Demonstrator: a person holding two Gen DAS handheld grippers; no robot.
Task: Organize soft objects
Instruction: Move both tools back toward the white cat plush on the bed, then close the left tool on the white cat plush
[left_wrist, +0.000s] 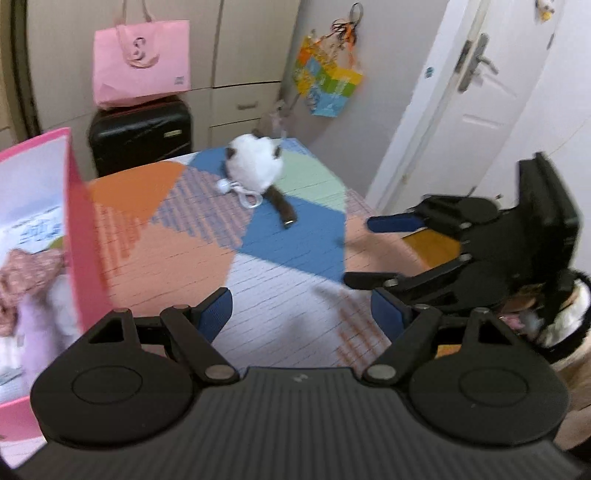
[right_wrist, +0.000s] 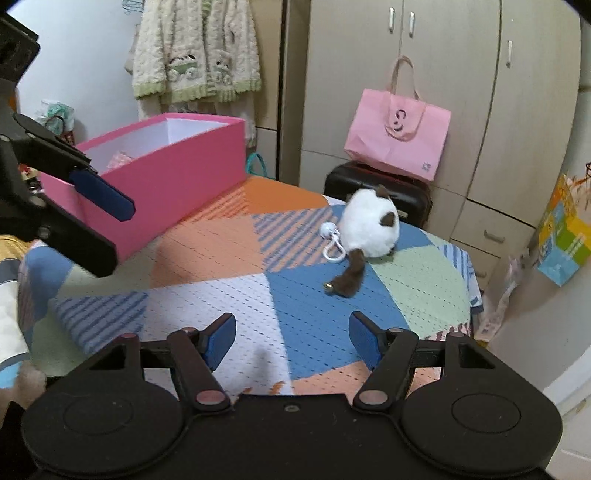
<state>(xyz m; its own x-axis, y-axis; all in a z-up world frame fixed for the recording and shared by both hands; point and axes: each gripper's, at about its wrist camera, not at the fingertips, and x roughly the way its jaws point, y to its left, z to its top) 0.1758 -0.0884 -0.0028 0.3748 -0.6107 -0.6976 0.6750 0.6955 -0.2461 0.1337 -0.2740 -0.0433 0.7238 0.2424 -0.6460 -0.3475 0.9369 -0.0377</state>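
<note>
We judge the task partly done: the pink box (right_wrist: 173, 173) already holds some soft stuff, a floral fabric piece (left_wrist: 26, 273) visible inside, rest unclear. One plush (right_wrist: 369, 229) is left out on the worktop (right_wrist: 207, 295), well apart from the box and from both claws. Left claw (left_wrist: 303, 314) spread, nothing between the pads. Right claw (right_wrist: 291, 339) spread too, empty, aimed toward the plush. Plush: round, fluffy white body, brown ears and a long brown tail, small white ball on a cord loop beside it. Box: stiff card, glossy pink, white inside. Worktop cover: knit-look patchwork with orange, blue, green and striped patches. Left to do: grab plush, drop in box.
</note>
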